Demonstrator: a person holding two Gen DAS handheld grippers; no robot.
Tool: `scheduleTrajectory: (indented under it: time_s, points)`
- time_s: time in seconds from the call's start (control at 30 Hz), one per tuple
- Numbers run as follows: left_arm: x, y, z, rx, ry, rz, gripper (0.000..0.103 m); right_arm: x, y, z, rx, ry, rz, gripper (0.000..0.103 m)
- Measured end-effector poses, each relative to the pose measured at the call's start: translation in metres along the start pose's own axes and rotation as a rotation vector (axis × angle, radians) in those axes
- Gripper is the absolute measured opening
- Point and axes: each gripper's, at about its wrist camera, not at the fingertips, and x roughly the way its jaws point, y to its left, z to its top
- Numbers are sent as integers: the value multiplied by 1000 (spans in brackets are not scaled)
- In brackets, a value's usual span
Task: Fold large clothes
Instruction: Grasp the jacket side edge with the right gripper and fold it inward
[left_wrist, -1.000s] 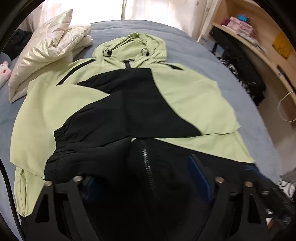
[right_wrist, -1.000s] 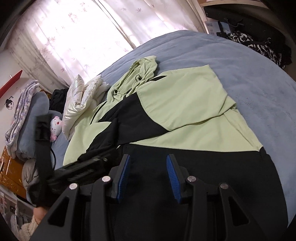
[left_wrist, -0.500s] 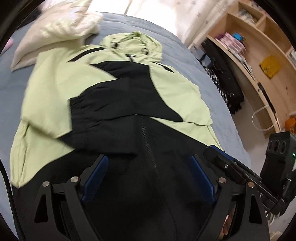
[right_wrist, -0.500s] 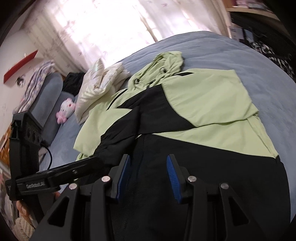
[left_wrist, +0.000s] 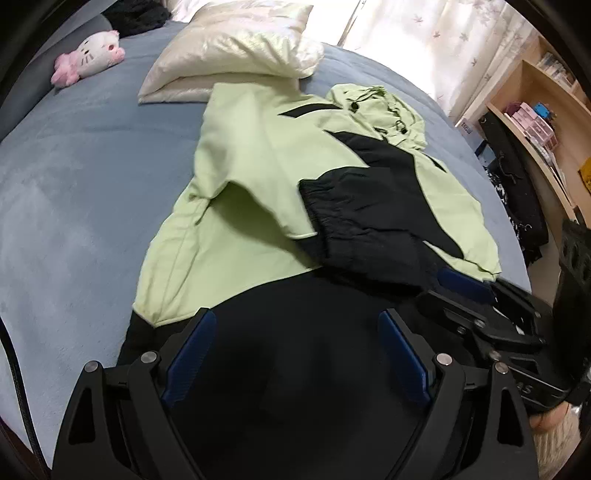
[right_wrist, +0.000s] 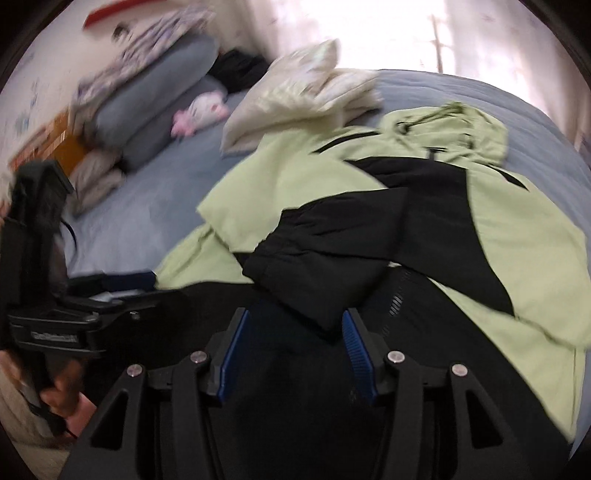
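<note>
A light green and black hooded jacket (left_wrist: 258, 177) lies flat on the blue bed, hood toward the window, both sleeves folded across its chest with the black cuff (left_wrist: 332, 210) on top. It also shows in the right wrist view (right_wrist: 517, 236). My left gripper (left_wrist: 295, 332) is open and empty over the black hem. My right gripper (right_wrist: 293, 325) is open and empty over the hem near the zipper (right_wrist: 397, 299). The right gripper also shows at the right of the left wrist view (left_wrist: 480, 299), and the left gripper at the left of the right wrist view (right_wrist: 110, 288).
A cream padded jacket (left_wrist: 229, 55) lies folded by the hood. A pink and white plush toy (left_wrist: 88, 59) sits at the far left of the blue bed (left_wrist: 74, 206). Grey pillows (right_wrist: 147, 99) lie by the wall. Wooden shelves (left_wrist: 535, 122) and dark clothes stand to the right.
Both cameras have swung to the left, so the jacket now sits further right in view. Both grippers stay open over the black hem. The jacket has not moved.
</note>
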Motion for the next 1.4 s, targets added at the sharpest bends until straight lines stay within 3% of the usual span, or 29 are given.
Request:
scheduleTrajectory:
  time_s: [0.23,0.43,0.53,0.6,0.7,0.83,0.87,0.9,0.93,1.0,1.07,1.13,1.17,1.3,1.4]
  points:
    - [6,24,-3,-54,18,-10,88,39,17,10,-202,110,-68,52]
    - [10,29,-5,-76,27,-20,88,66,22,15,-336,175,-212,51]
    - [11,30,-6,-83,32,-27,88,69,27,20,-374,188,-240,7]
    - [10,29,-7,-82,30,-29,88,62,32,28,-408,158,-281,5]
    - [11,25,-7,-78,23,-32,88,32,38,47,-413,27,-310,4]
    - [10,21,-8,-74,21,-36,88,-39,18,79,-251,-270,-332,4]
    - [10,21,-8,-75,21,-38,88,-69,-13,82,-75,-384,-345,4]
    - [10,20,-9,-73,21,-39,88,-69,-13,82,-75,-384,-345,5]
    - [11,20,-9,-71,21,-39,88,-76,-32,81,20,-408,-344,5]
    - [12,19,-8,-64,25,-37,88,-75,-75,65,219,-381,-382,11]
    - [13,16,-6,-49,29,-32,88,-48,-123,41,389,-200,-384,36]
    - [11,15,-2,-32,26,-22,88,-27,-155,13,505,-55,-320,39]
    - [11,15,2,-27,23,-17,88,-23,-166,1,548,-26,-277,39]
    - [15,20,34,-15,10,12,88,-29,-194,-20,637,-32,-192,48]
    - [26,28,66,-19,-3,35,88,-35,-210,-13,665,-79,-155,65]
